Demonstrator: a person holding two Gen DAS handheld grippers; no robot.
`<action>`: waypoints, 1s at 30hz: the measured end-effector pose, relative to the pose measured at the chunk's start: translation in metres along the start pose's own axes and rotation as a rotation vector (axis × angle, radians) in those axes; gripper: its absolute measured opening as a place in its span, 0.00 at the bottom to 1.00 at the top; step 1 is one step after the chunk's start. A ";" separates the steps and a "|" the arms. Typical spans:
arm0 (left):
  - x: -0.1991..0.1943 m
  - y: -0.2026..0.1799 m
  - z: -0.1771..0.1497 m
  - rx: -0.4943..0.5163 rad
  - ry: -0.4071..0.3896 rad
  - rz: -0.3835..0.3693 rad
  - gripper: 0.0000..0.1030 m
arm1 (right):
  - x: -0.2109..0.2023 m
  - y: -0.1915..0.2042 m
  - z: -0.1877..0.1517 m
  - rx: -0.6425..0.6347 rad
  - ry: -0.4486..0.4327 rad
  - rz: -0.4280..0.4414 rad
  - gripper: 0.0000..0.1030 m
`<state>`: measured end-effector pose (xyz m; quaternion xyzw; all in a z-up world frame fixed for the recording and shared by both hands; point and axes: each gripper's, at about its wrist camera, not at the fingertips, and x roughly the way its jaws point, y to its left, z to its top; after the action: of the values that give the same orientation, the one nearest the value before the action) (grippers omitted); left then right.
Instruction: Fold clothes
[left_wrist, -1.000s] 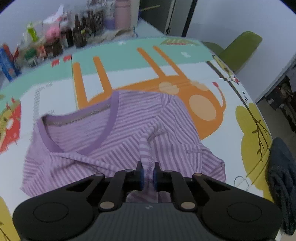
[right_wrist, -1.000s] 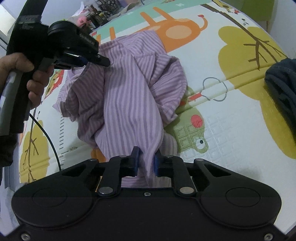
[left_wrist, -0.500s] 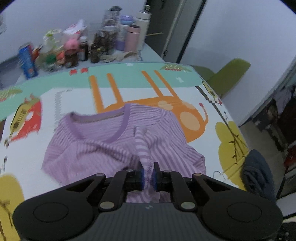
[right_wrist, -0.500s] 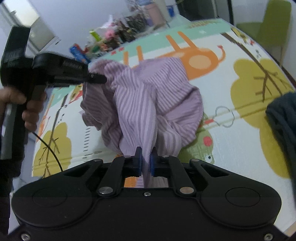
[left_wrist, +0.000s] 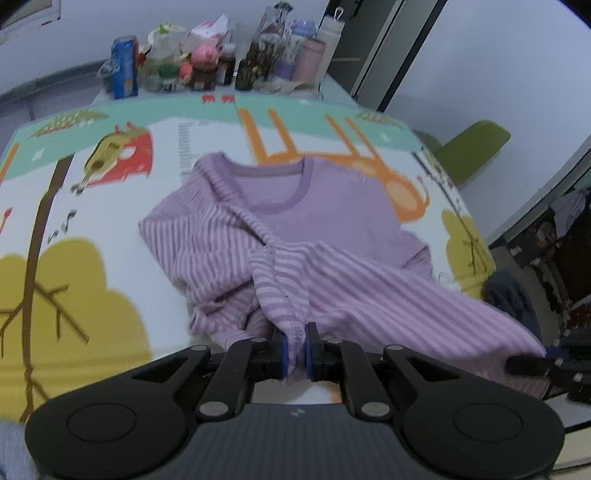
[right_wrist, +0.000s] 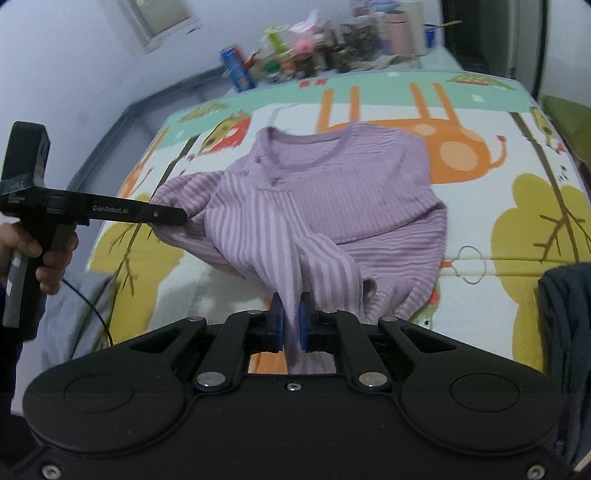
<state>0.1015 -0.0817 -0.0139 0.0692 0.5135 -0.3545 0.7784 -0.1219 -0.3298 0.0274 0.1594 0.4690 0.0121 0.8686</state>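
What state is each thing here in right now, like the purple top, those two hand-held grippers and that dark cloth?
Purple striped top: collar end lying on the mat, near end lifted and bunched.
Left hand-held gripper: shut on the top's edge.
Right hand-held gripper: shut on a fold of the top.
Dark garment: crumpled in a heap at the mat's edge.
Play mat: spread flat.

The shirt (right_wrist: 332, 192) is lilac with pale stripes and a plain purple neckband. The mat (left_wrist: 110, 177) on the table is white with a mint-green band, an orange giraffe, mustard-yellow trees with brown trunks, and a red-and-yellow car. Both hand-held grippers are black with blue pads (right_wrist: 303, 325). A chair (left_wrist: 476, 147) is olive green. A dark blue-grey garment (right_wrist: 569, 314) lies nearby.
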 end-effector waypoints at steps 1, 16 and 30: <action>0.000 0.003 -0.007 0.005 0.014 0.008 0.09 | -0.001 0.004 -0.001 -0.029 0.014 0.005 0.07; 0.033 0.025 -0.084 0.026 0.162 0.149 0.19 | 0.068 0.014 -0.055 -0.065 0.326 0.068 0.08; 0.066 0.029 -0.114 0.023 0.261 0.211 0.35 | 0.118 0.006 -0.096 -0.024 0.378 -0.003 0.09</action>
<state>0.0485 -0.0380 -0.1304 0.1769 0.5961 -0.2646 0.7371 -0.1337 -0.2788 -0.1159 0.1434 0.6238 0.0462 0.7669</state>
